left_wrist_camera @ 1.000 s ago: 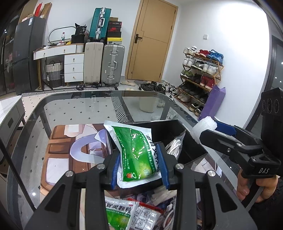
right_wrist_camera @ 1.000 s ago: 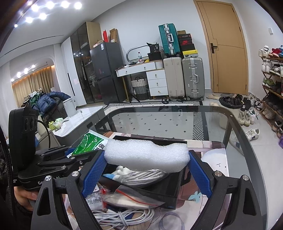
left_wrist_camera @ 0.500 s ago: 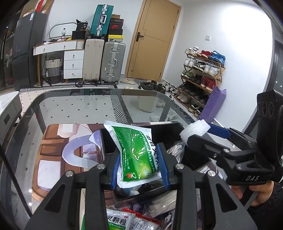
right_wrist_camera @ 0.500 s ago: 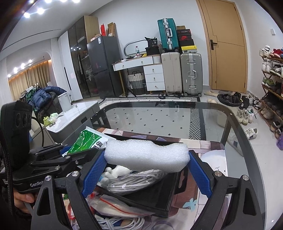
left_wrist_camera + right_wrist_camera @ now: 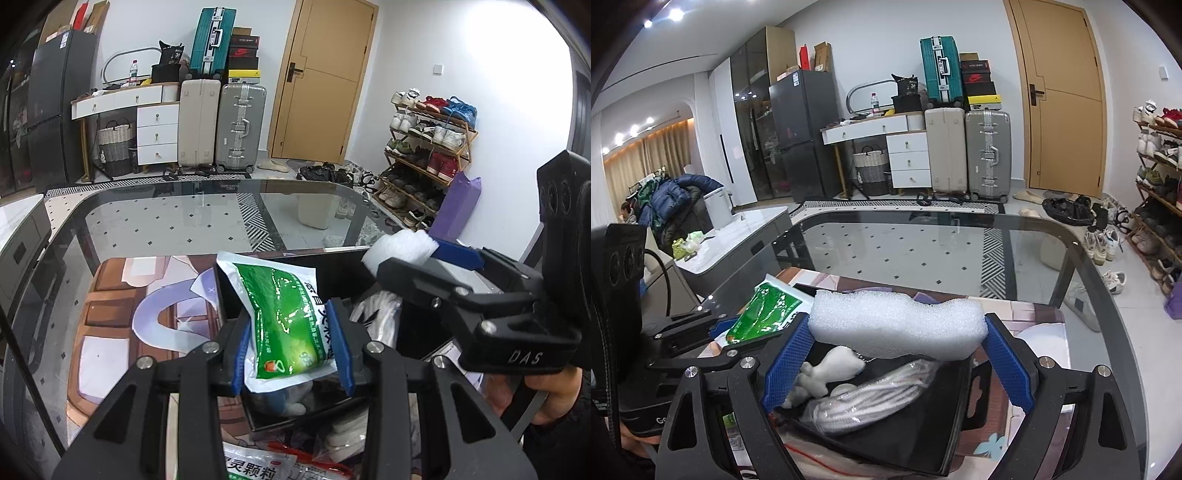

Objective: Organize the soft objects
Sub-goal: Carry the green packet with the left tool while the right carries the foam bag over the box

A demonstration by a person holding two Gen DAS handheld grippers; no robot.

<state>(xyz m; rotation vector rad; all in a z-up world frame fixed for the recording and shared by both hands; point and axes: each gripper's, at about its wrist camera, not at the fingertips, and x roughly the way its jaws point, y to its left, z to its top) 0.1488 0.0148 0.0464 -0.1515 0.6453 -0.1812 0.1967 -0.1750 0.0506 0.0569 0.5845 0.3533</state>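
The left gripper is closed on a green sachet, which is pinched between the blue fingers and held tilted above the near-left corner of the black bin. The right gripper is clamped on a white foam block, spanned end to end between its fingers and held level above the same bin.

Against the views a second ago, both loads have been carried forward and a little lower over the bin. In the left wrist view the right gripper now reaches well across the far rim; in the right wrist view more of the bin's contents is exposed below the foam: a white plush toy and a bagged coil of white cord.

From this it is judged that both soft items are nearly in place for release, with neither yet let go. More sachets are seen lying on the glass tabletop before the bin, so sorting appears unfinished.
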